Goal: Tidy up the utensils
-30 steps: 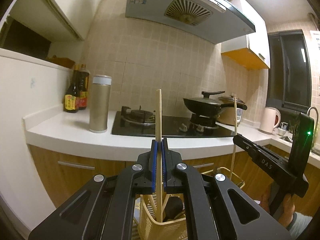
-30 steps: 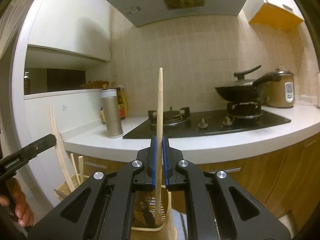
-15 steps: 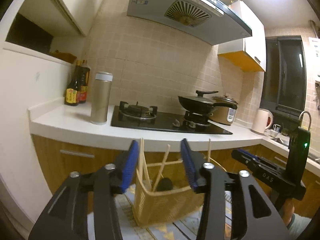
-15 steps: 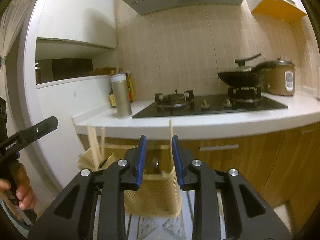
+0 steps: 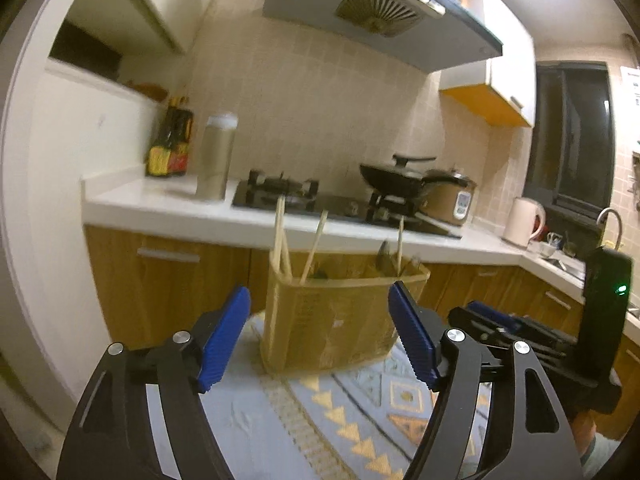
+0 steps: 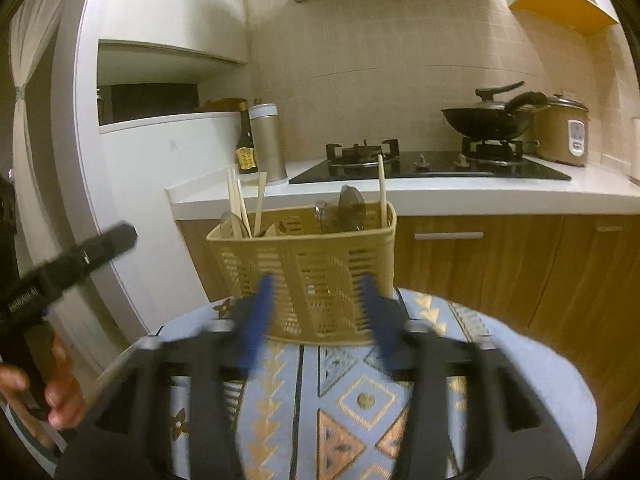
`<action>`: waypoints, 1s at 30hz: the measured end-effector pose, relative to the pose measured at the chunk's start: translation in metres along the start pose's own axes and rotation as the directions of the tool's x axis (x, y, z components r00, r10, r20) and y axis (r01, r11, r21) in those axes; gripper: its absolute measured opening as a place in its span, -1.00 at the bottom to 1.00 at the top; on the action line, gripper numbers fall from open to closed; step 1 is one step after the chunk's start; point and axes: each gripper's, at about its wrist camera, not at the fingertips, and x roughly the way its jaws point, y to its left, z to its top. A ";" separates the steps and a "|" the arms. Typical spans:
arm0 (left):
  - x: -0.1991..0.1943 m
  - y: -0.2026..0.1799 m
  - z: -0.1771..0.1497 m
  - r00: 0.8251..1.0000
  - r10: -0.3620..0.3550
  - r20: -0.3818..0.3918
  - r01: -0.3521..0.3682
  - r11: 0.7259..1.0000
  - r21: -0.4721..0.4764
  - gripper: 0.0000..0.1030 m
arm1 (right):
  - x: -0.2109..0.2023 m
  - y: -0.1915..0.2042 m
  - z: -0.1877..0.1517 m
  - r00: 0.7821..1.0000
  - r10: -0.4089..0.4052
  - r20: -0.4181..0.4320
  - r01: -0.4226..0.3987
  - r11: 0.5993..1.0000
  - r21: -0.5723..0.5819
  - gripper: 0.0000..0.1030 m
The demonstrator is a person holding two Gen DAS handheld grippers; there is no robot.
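Note:
A tan slotted utensil basket (image 5: 336, 320) (image 6: 312, 264) stands on a round table with a blue patterned cloth (image 6: 360, 400). Wooden chopsticks (image 5: 280, 236) (image 6: 236, 204) lean at its left end, and a single chopstick (image 6: 382, 188) stands at its right end. Dark spoons (image 6: 348, 208) poke up in the middle. My left gripper (image 5: 316, 292) hangs in front of the basket, its jaws opening with nothing between them. My right gripper (image 6: 316, 284), blurred, is also opening and empty, just short of the basket's near wall. Each gripper also shows in the other's view, the right gripper (image 5: 500, 324) and the left gripper (image 6: 80, 256).
Behind the table runs a white counter (image 5: 160, 204) over wooden cabinets. On it are a gas hob (image 6: 364, 152), a black wok (image 6: 488, 120), a rice cooker (image 6: 564, 132), a kettle (image 5: 524, 216), sauce bottles (image 5: 172, 144) and a steel canister (image 5: 216, 160). A hand (image 6: 60, 392) holds the left gripper.
Both grippers let go of their chopsticks, which now stand in the basket. Both jaws have spread wide, and both grippers have drawn back and lower, away from the basket.

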 end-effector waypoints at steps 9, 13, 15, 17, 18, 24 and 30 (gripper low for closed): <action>0.004 -0.007 -0.046 0.988 0.152 -0.006 -0.152 0.988 0.027 0.65 | -0.011 0.003 -0.033 0.982 -0.190 0.025 0.190 0.982 -0.012 0.24; 0.009 -0.011 -0.059 0.979 0.204 0.019 -0.205 0.976 0.073 0.71 | -0.008 0.005 -0.041 0.971 -0.235 0.047 0.237 0.970 -0.056 0.41; 0.012 -0.011 -0.062 0.975 0.221 0.023 -0.222 0.971 0.084 0.71 | -0.005 0.003 -0.045 0.972 -0.231 0.035 0.233 0.971 -0.053 0.44; 0.016 -0.007 -0.065 0.967 0.253 0.011 -0.253 0.964 0.084 0.71 | -0.003 0.001 -0.046 0.975 -0.220 0.021 0.221 0.974 -0.048 0.45; 0.017 -0.006 -0.066 0.964 0.268 0.008 -0.267 0.960 0.082 0.71 | -0.002 0.000 -0.047 0.979 -0.203 0.015 0.203 0.978 -0.044 0.45; 0.017 -0.001 -0.066 0.959 0.285 -0.014 -0.283 0.957 0.071 0.72 | 0.003 -0.007 -0.049 0.976 -0.217 -0.012 0.216 0.976 -0.037 0.45; 0.013 -0.008 -0.066 0.957 0.288 0.016 -0.289 0.953 0.092 0.79 | 0.007 -0.001 -0.051 0.975 -0.223 -0.010 0.222 0.973 -0.063 0.45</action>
